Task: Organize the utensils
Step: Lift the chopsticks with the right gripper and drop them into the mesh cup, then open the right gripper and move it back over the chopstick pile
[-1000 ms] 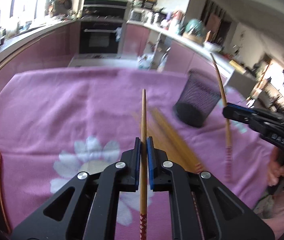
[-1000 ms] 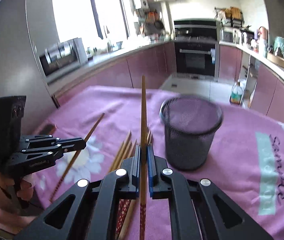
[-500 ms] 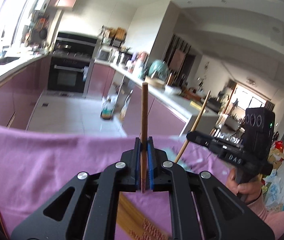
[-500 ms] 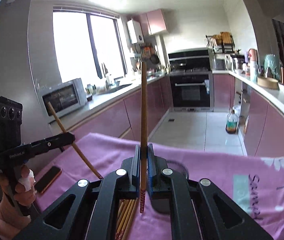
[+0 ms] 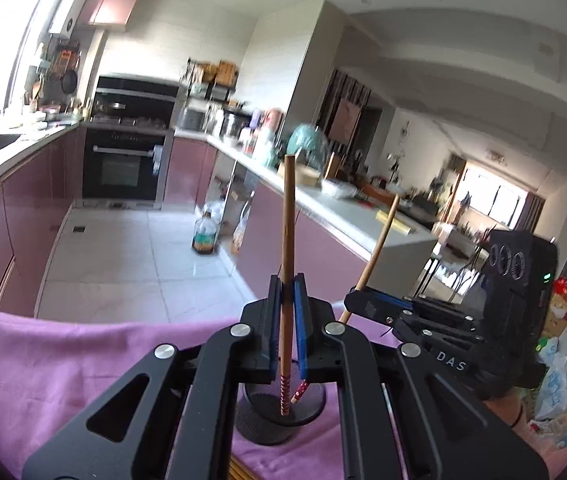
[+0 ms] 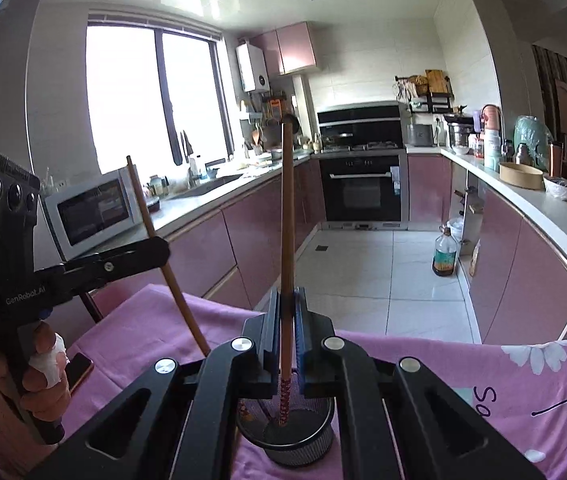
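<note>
My left gripper (image 5: 286,300) is shut on a wooden chopstick (image 5: 287,216) held upright, its red-patterned lower end hanging over the black mesh cup (image 5: 279,420) on the pink cloth. My right gripper (image 6: 286,312) is shut on a second chopstick (image 6: 287,208), also upright, with its patterned end reaching into the mesh cup (image 6: 299,442). In the left wrist view the right gripper (image 5: 359,300) comes in from the right with its tilted chopstick (image 5: 379,248). In the right wrist view the left gripper (image 6: 155,248) comes in from the left with its slanted chopstick (image 6: 143,208).
The pink flowered tablecloth (image 6: 463,368) covers the table, whose far edge drops to a tiled kitchen floor. A phone (image 6: 77,364) lies at the cloth's left edge near the person's hand (image 6: 39,368). A sliver of more chopsticks (image 5: 239,470) shows under my left gripper.
Both grippers have risen from the cloth with their chopsticks and tipped up. The mesh cup, earlier ahead and to the side, now sits directly beneath both chopstick ends.
</note>
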Demonstrator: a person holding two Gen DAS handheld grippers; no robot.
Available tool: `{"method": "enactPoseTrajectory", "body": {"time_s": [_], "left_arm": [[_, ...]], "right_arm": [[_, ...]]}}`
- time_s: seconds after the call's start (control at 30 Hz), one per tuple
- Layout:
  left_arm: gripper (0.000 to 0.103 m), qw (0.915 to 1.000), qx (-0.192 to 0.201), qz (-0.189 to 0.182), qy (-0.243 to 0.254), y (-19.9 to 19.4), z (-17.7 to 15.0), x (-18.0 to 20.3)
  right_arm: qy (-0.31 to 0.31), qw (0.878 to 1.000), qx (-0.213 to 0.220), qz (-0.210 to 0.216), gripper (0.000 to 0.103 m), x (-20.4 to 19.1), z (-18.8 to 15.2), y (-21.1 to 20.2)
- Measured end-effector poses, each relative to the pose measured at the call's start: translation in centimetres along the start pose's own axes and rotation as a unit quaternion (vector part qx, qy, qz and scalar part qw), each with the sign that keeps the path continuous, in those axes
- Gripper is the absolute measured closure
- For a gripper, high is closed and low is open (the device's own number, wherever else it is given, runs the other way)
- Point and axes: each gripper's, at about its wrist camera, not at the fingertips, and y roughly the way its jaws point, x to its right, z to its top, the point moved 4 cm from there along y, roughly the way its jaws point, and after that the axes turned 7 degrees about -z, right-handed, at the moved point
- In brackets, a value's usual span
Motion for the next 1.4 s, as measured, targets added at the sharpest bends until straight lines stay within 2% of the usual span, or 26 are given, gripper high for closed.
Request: {"method": "enactPoseTrajectory", "body": {"time_s": [0.3,0.47,0.63,0.67,0.83,0.93,1.0,1.2,1.27,1.3,1.4], "left_arm": [[0.096,0.9955,-0.094,0.007,-0.013,6.2,-4.4,-1.5],[0.096,0.9932,-0.114,0.014,-0.018,8.4,-5.6,-3.7],[0.095,0.9907,-0.132,0.029,-0.022,10.5,-5.9,-5.5],[0.095,0.9906,-0.132,0.032,-0.021,10.0,-6.8,-5.9],[0.084,0.9907,-0.126,0.047,-0.018,10.4,-7.0,-6.6],[0.075,0.9913,-0.118,0.057,-0.012,9.6,-7.4,-6.8],[0.065,0.9922,-0.106,0.065,-0.008,8.8,-7.4,-6.8],[0.048,0.9940,-0.052,0.094,0.018,3.7,-7.4,-6.5],[0.043,0.9929,-0.039,0.109,0.029,1.8,-7.9,-6.4],[0.037,0.9921,-0.035,0.115,0.035,0.8,-8.3,-6.3],[0.029,0.9895,-0.034,0.135,0.041,-1.7,-10.2,-6.4]], "right_arm": [[-0.001,0.996,-0.088,0.002,0.098,0.1,-2.6,4.2],[-0.001,0.993,-0.115,-0.001,0.098,-0.2,-3.2,5.5],[0.003,0.992,-0.124,-0.013,0.095,-0.5,-3.5,6.5],[0.005,0.992,-0.125,-0.013,0.095,-0.4,-3.6,6.7],[0.008,0.993,-0.118,-0.025,0.092,-0.3,-3.5,7.0],[0.007,0.993,-0.110,-0.031,0.084,-0.2,-3.4,6.6],[0.007,0.994,-0.100,-0.037,0.078,-0.1,-3.5,5.9],[0.010,0.997,-0.062,-0.042,0.068,0.3,-2.9,3.3],[0.007,0.999,-0.043,-0.031,0.067,0.0,-2.9,1.5],[0.002,0.999,-0.036,-0.023,0.063,-0.3,-3.1,0.7],[-0.018,1.000,-0.024,0.007,0.057,-1.8,-4.3,-1.5]]}}
